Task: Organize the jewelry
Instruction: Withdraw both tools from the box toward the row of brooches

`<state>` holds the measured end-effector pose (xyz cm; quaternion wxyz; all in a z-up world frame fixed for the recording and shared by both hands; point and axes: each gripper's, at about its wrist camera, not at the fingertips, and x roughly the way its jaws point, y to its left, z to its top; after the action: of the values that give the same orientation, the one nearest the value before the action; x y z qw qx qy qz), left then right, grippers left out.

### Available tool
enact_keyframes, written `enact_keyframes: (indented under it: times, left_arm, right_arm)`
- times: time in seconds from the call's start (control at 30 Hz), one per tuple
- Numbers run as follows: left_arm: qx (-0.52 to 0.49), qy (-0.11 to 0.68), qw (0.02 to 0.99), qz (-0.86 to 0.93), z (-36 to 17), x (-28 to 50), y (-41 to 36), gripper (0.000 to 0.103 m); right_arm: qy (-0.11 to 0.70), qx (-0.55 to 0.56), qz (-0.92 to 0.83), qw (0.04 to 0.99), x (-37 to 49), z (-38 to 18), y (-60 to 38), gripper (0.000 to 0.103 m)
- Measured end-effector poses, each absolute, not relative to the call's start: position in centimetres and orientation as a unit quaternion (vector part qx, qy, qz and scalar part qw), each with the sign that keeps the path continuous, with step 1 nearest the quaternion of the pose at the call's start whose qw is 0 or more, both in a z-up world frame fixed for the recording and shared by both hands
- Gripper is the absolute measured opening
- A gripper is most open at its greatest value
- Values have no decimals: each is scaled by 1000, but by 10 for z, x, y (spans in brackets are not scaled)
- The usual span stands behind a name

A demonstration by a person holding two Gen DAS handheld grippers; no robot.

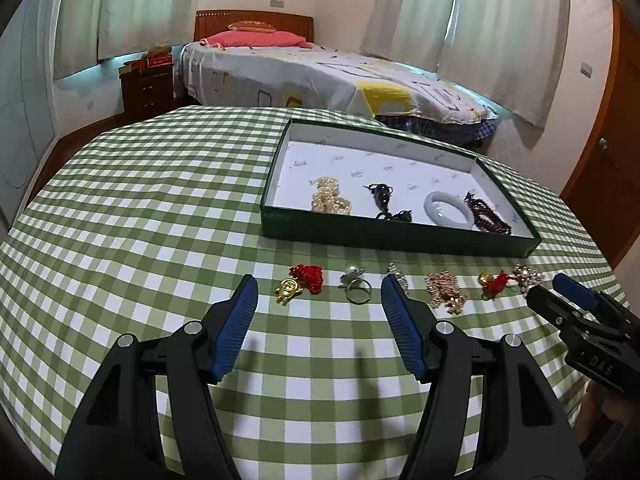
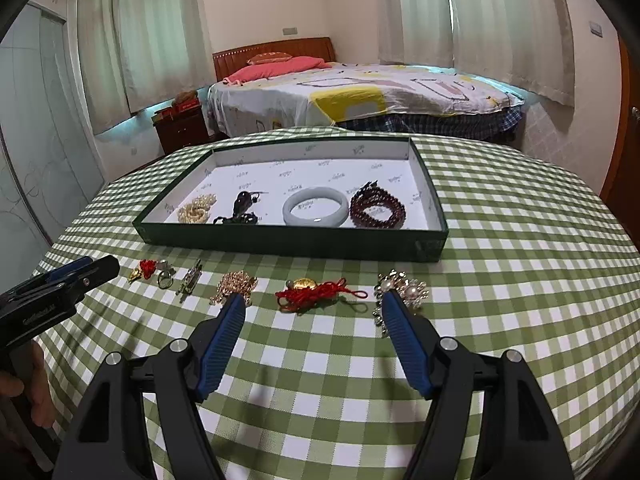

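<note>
While four pieces already lie along the near wall of the green tray, six more wait in a row on the worktop before it, both the left claw and right claw gaping, holding nothing

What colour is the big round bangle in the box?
The bangle is milky white with a pale grey tint, seen best in the right wrist view.
</note>
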<state>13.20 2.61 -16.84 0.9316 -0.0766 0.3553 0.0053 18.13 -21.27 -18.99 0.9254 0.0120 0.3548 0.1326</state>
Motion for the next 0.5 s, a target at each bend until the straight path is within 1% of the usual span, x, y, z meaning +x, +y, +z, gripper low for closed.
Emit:
enact_keyframes:
  times: [0.23,0.33,0.4,0.43,0.5]
  left_arm:
    - [-71,370,926,16,-179,152,32,62]
    - [-66,379,923,16,-183,164,32,60]
    - [-59,384,921,15,-186,171,31,58]
    - [-56,386,921,14,-188,173,30,54]
    - [-50,394,918,11,-192,179,28,51]
  right_arm:
    - [361,13,134,923,185,-198,-211,69]
    - [366,15,132,921,188,-201,-212,69]
    - [368,17,131,920,189,-203,-214,69]
    - [369,18,131,920,190,-203,-214,69]
    - [372,20,130,919,192,-205,-215,69]
